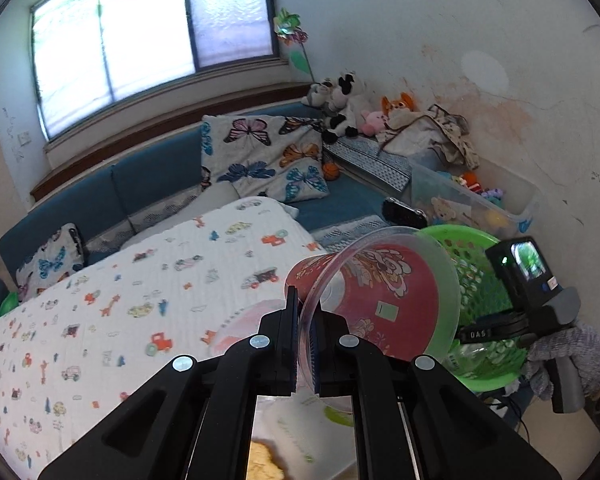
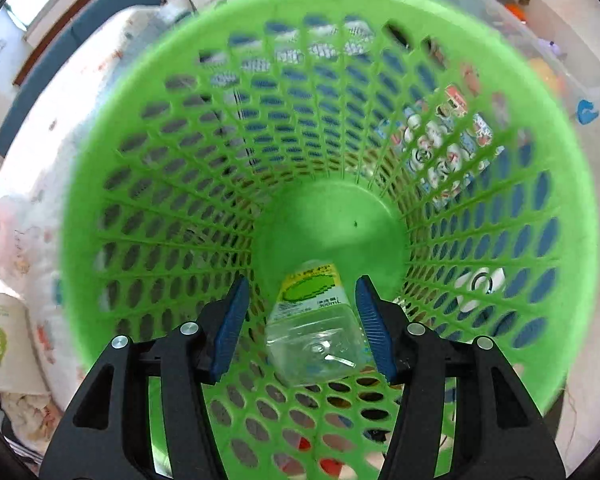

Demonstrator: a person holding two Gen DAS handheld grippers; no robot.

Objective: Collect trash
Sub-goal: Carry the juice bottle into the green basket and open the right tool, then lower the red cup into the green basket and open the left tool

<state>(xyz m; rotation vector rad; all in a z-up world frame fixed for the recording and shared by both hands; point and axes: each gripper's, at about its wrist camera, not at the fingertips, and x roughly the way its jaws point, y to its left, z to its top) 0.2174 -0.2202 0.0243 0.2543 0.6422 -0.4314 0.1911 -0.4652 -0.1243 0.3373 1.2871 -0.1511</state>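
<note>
Here the left gripper is pinching the thin rim of a clear plastic cup printed with red and white flowers, its pads pressed together on the cup wall. The cup lies tilted on its side, mouth toward the camera, just beside the round green plastic lattice basket and partly in front of its near rim.

In the right wrist view, the right gripper points steeply down into the green basket, well inside the rim. Its blue ribbed pads stand spread on either side of a clear square plastic bottle with a green and yellow label; a gap shows on the left side, while the right pad sits very close to the bottle. I cannot tell whether it touches. The bottle lies on the basket's sloping wall, neck toward the solid floor, which is otherwise bare.

The label reads "300mL"; other print on it is too small to read. In the left wrist view, a strap on the right tool reads "DAS".
</note>
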